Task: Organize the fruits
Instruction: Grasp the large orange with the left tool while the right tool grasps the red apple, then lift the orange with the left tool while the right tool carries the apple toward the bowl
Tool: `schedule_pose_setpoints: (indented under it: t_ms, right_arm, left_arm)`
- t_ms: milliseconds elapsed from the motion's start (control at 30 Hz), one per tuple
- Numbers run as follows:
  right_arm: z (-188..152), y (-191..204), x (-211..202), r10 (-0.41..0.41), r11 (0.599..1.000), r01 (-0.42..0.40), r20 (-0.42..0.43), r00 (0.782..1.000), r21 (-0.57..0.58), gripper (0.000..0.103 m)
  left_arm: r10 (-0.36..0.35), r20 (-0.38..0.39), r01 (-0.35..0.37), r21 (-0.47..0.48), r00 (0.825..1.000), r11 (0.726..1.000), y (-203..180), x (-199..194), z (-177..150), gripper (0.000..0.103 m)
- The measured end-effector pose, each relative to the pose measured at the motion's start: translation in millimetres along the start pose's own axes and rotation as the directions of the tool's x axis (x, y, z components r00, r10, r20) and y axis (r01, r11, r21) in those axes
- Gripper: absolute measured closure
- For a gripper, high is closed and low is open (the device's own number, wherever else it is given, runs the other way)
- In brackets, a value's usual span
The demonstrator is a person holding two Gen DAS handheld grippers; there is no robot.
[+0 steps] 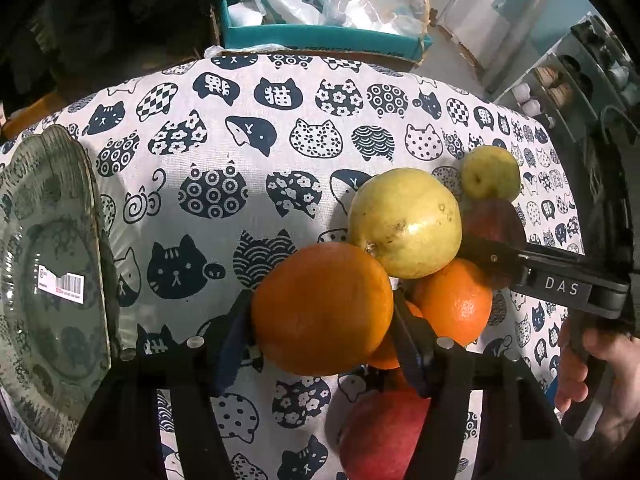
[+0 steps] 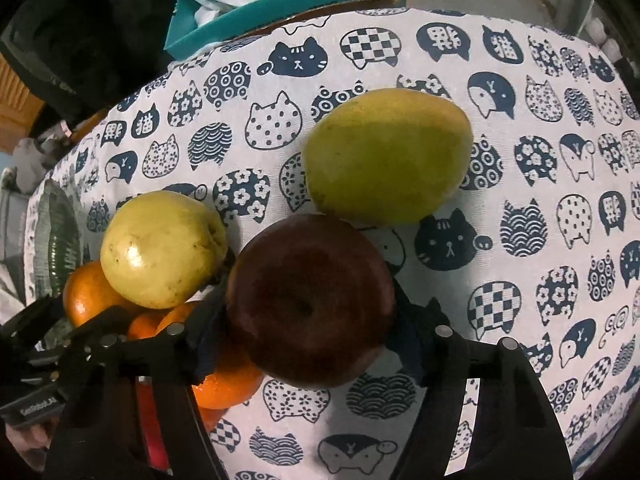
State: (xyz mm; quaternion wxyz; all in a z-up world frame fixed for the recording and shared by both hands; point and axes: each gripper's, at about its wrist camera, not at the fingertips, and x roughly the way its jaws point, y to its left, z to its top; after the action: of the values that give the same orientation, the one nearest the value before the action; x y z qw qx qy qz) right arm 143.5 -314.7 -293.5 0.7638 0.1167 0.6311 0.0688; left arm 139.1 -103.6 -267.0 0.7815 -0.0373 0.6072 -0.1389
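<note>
My left gripper (image 1: 322, 316) is shut on a large orange (image 1: 322, 308), held over the cat-print cloth. Behind it lie a yellow-green pear (image 1: 404, 222), a second orange (image 1: 456, 302), a small yellow-green fruit (image 1: 490, 174) and a red apple (image 1: 384, 436) below. My right gripper (image 2: 310, 320) is shut on a dark red apple (image 2: 310, 300); it also shows in the left wrist view (image 1: 494, 222). Beside it are the pear (image 2: 162, 250), a green mango (image 2: 386, 156) and oranges (image 2: 86, 294).
A green patterned glass plate (image 1: 48, 280) with a barcode sticker lies at the table's left edge; it also shows in the right wrist view (image 2: 56, 236). A teal box (image 1: 320, 38) with plastic bags stands behind the table. A shelf rack (image 1: 580, 76) is far right.
</note>
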Motion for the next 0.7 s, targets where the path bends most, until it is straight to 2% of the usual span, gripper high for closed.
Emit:
schedule_pose_setpoints:
  t_ms: [133,367,700]
  right_arm:
    - [-5.9,1.7,-9.4,-0.054,0.998,0.055,0.038,0.998,-0.035,0.032]
    - [-19.1,8.1,-32.3,-0.123,0.985,0.137,0.125,0.985,-0.105,0.032]
    - [-31.1,33.3,-81.1,-0.113,0.968,0.165,0.259,0.959,-0.188,0.032]
  left_arm:
    - [0.028,0.017,-0.028,0.017,0.999,0.999,-2.0,-3.6,-3.8,0.037]
    - [0.032,0.065,-0.033,0.006,0.997,0.999,-1.8,-19.9,-5.0,0.038]
    - [0.061,0.185,-0.061,-0.004,0.981,0.998,1.4,-67.8,-10.7,0.038]
